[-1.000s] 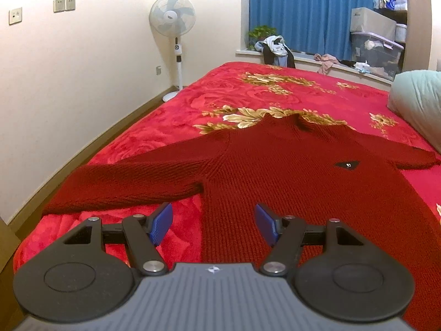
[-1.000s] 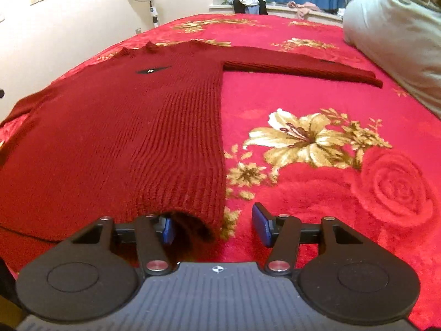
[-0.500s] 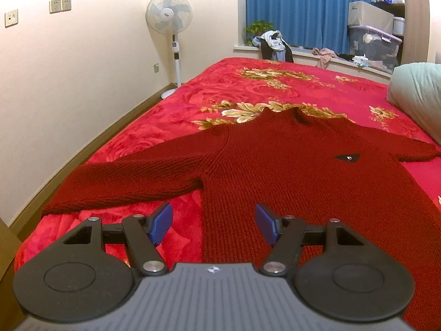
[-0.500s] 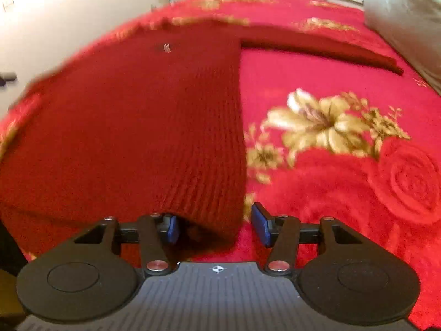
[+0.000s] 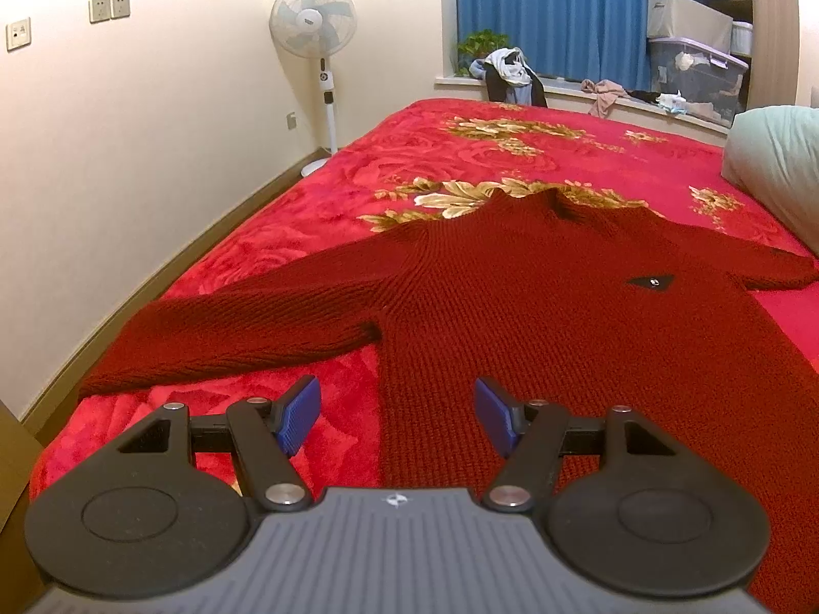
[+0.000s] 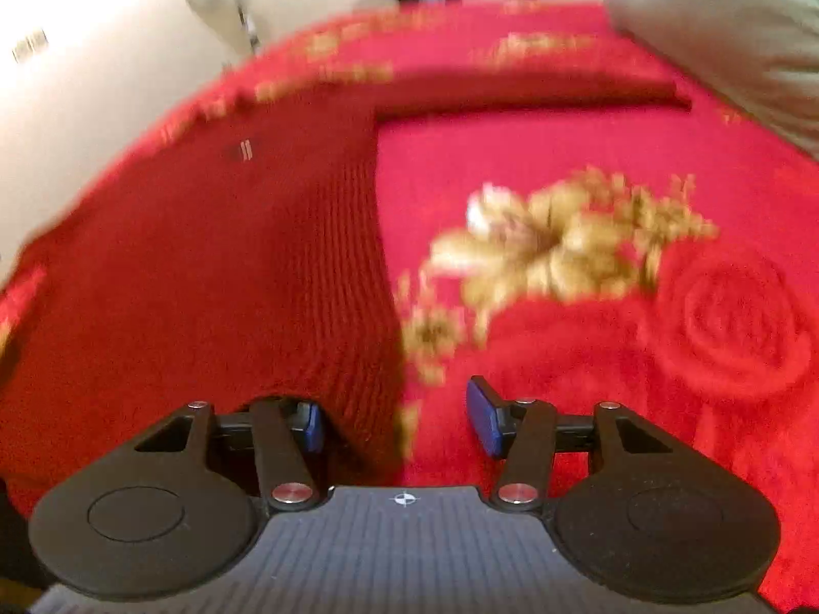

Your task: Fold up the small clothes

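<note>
Since the earlier frame, the right-wrist view has gone heavily blurred, and the sweater's [image 6: 215,266] near right hem corner sits lower and closer between the right tongs [image 6: 394,422]; the left-wrist view is almost unchanged, only slightly nearer the garment.

Sweater [image 5: 537,317]: dark red, coarse ribbed knit, lying flat and face up on the bed [image 5: 512,153]. Both sleeves are spread sideways, the collar points to the far end, and a small dark triangular badge [image 5: 651,282] sits on the chest. The bed cover is bright red plush with gold flower prints.

Left tongs [image 5: 396,422]: blue-padded, spread wide, hovering over the near left side seam below the sleeve, gripping nothing.

Right tongs: also spread wide. The hem corner hangs in the gap against the left pad [image 6: 311,427]; the right pad stands clear of the cloth, so nothing is clamped.

Far right, a pale green pillow [image 5: 778,158] rests on the bed. A white standing fan [image 5: 313,20] stands by the left wall.
</note>
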Available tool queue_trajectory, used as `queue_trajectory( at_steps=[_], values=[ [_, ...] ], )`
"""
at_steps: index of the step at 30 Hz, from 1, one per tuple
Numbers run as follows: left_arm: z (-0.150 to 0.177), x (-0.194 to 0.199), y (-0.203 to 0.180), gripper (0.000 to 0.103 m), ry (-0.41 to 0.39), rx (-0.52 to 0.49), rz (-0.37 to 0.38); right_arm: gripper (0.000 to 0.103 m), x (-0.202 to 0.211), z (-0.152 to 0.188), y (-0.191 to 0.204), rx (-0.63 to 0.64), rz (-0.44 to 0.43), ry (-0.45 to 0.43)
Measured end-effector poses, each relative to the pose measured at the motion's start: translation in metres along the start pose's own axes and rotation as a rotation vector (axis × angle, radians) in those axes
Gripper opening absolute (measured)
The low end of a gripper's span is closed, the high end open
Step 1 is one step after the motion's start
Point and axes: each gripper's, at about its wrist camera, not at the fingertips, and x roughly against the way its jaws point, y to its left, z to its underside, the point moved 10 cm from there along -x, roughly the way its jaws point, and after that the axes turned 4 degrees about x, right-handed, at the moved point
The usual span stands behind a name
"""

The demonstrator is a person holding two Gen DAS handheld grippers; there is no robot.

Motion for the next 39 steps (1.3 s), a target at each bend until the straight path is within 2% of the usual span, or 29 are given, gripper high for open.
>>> queue_trajectory(
  at_steps=[2,4,5,6,8,10,11,12,13,14,16,17,18,19,22,24,25,27,31,32,33,34,37,39],
  values=[
    [0.000,0.000,-0.001,0.072,-0.003,-0.002,0.002,0.053,-0.002,0.002,0.003,0.043,0.019,0.006],
    [0.000,0.000,-0.002,0.072,-0.004,-0.010,0.001,0.040,0.000,0.003,0.001,0.044,0.023,0.013],
    [0.001,0.000,-0.003,0.072,-0.003,-0.014,0.000,0.025,0.002,0.004,0.003,0.038,0.005,0.016],
    [0.001,0.000,-0.003,0.072,-0.002,-0.016,-0.002,0.016,0.004,0.003,0.006,0.042,-0.013,0.008],
    [0.000,0.001,-0.002,0.072,-0.004,-0.011,-0.003,0.014,0.022,-0.010,0.014,0.112,0.008,-0.076],
    [0.000,0.002,0.001,0.072,-0.008,-0.004,-0.002,0.013,0.048,-0.025,0.019,0.119,-0.034,-0.165],
    [0.000,0.002,0.002,0.072,-0.008,-0.005,-0.004,0.013,0.060,-0.030,0.020,0.125,-0.060,-0.194],
    [0.001,0.002,0.003,0.072,-0.008,-0.006,-0.007,0.013,0.066,-0.032,0.019,0.170,-0.041,-0.196],
    [0.001,0.002,0.004,0.072,-0.008,-0.007,-0.008,0.013,0.064,-0.028,0.018,0.232,0.000,-0.159],
    [0.001,0.002,0.005,0.072,-0.007,-0.007,-0.010,0.012,0.056,-0.018,0.012,0.264,0.037,-0.085],
    [0.001,0.002,0.007,0.072,-0.005,-0.006,-0.012,0.005,0.034,0.002,-0.019,0.238,0.186,0.075],
    [0.001,0.002,0.007,0.072,-0.006,-0.005,-0.013,0.005,0.030,0.007,-0.035,0.231,0.279,0.114],
    [0.001,0.003,0.008,0.072,-0.006,-0.002,-0.013,0.005,0.032,0.006,-0.048,0.214,0.333,0.115],
    [0.001,0.003,0.008,0.072,-0.007,0.000,-0.012,0.006,0.037,0.000,-0.053,0.169,0.320,0.081],
    [0.000,0.003,0.006,0.072,-0.012,-0.004,-0.011,0.013,0.060,-0.026,-0.050,-0.081,0.106,-0.108],
    [0.000,0.003,0.003,0.072,-0.011,-0.011,-0.008,0.045,0.059,-0.032,-0.041,-0.162,-0.014,-0.141],
    [0.001,0.003,0.002,0.072,-0.011,-0.017,-0.007,0.050,0.053,-0.031,-0.035,-0.180,-0.054,-0.131],
    [0.002,0.003,-0.001,0.072,-0.011,-0.031,-0.009,0.049,0.034,-0.026,-0.026,-0.181,-0.100,-0.067],
    [0.003,0.001,-0.001,0.072,-0.007,-0.034,-0.012,0.049,-0.003,0.002,-0.012,-0.152,-0.074,0.073],
    [0.003,0.001,0.000,0.072,-0.007,-0.032,-0.012,0.046,-0.003,0.005,-0.010,-0.135,-0.062,0.071],
    [0.003,0.001,0.000,0.072,-0.007,-0.031,-0.012,0.026,-0.004,0.004,-0.007,-0.110,-0.050,0.062],
    [0.003,0.001,0.000,0.072,-0.006,-0.030,-0.012,0.014,-0.002,0.003,0.000,-0.078,-0.062,0.051],
    [0.004,0.000,0.001,0.072,-0.004,-0.033,-0.014,0.009,0.010,0.000,0.015,-0.010,-0.101,0.023],
    [0.004,0.001,0.002,0.072,-0.002,-0.029,-0.011,0.008,0.028,-0.010,0.011,0.012,-0.076,-0.031]
  ],
)
